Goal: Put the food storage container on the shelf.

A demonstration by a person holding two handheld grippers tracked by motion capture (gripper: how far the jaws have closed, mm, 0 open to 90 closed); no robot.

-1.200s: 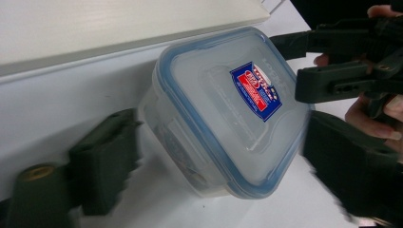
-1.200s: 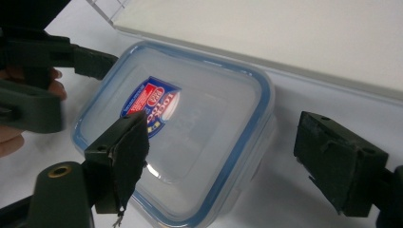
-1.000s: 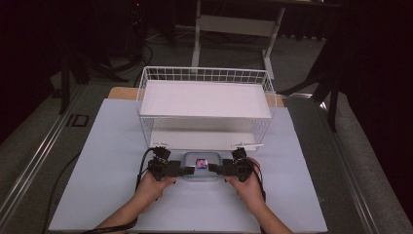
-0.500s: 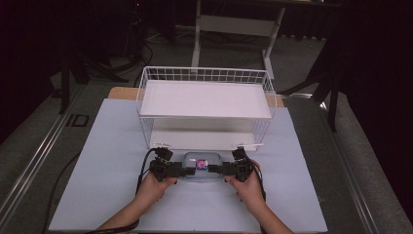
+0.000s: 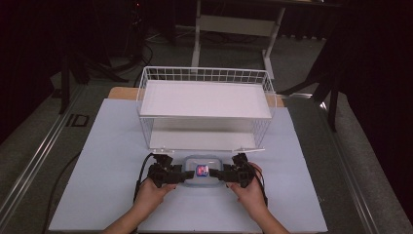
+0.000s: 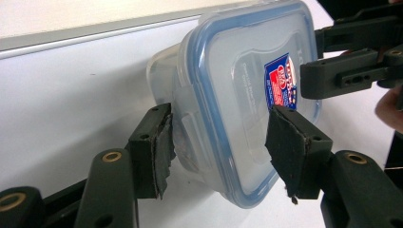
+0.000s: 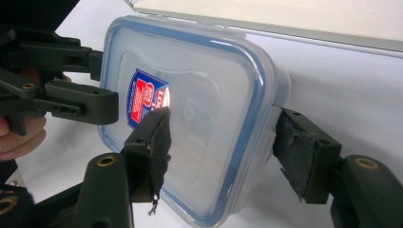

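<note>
We see a clear plastic food container (image 5: 201, 172) with a blue-rimmed lid and a red and blue label. It is on the pale blue table top (image 5: 112, 146), just in front of a white wire rack (image 5: 204, 105) that has a flat shelf in it. The container sits between the two hands of the person.

The left gripper (image 5: 181, 176) comes to the container from its left end. In the left gripper view, its jaws have just been closing, and now they are closed on that end: one pad (image 6: 161, 142) presses the side wall under the lid, the other pad (image 6: 285, 137) lies on the lid, just beside the label. So this gripper has hold of the container.

The right gripper (image 5: 218, 173) comes from the opposite end. Its jaws have also just been closing, with the container between them. In the right gripper view, one pad (image 7: 159, 137) lies over the lid near the label, and the other pad (image 7: 297, 142) is at the outer side wall. We cannot tell if these pads already press on it.

In both gripper views the container looks tilted, but those cameras turn with the hands.
</note>
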